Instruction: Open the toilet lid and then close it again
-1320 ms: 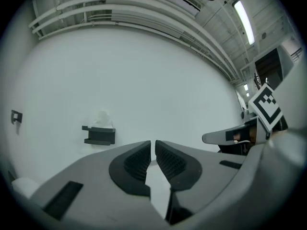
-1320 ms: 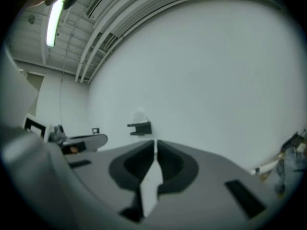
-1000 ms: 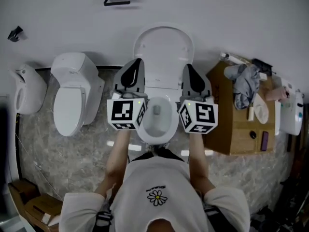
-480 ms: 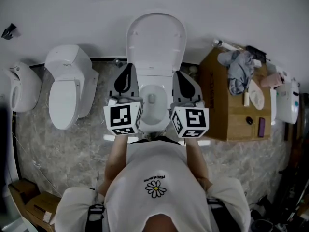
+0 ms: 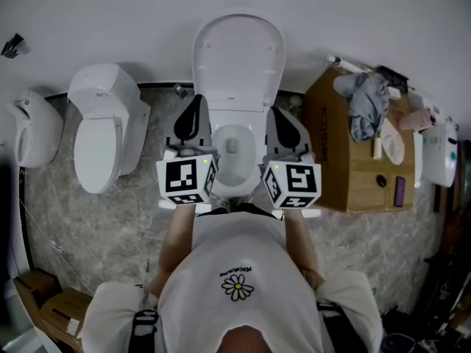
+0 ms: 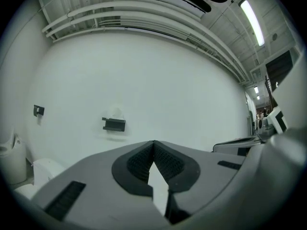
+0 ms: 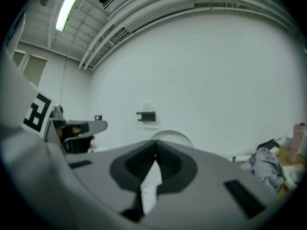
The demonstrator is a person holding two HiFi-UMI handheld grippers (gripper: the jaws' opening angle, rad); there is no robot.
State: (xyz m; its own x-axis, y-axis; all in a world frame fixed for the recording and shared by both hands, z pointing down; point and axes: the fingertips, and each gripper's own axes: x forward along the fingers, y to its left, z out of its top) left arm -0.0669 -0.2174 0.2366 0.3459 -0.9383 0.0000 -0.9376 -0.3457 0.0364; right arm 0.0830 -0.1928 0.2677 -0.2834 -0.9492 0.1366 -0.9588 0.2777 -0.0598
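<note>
White toilet lid, brown cardboard box, grey marbled floor.

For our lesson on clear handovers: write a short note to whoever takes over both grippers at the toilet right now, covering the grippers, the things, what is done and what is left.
Left gripper: shut, empty, held at the bowl's left side.
Right gripper: shut, empty, held at the bowl's right side.
Lid: up, standing back at the wall, with the bowl open below it. Both grippers appear clear of the lid.
Done: lid opened.
Left: bring the lid down shut.
</note>
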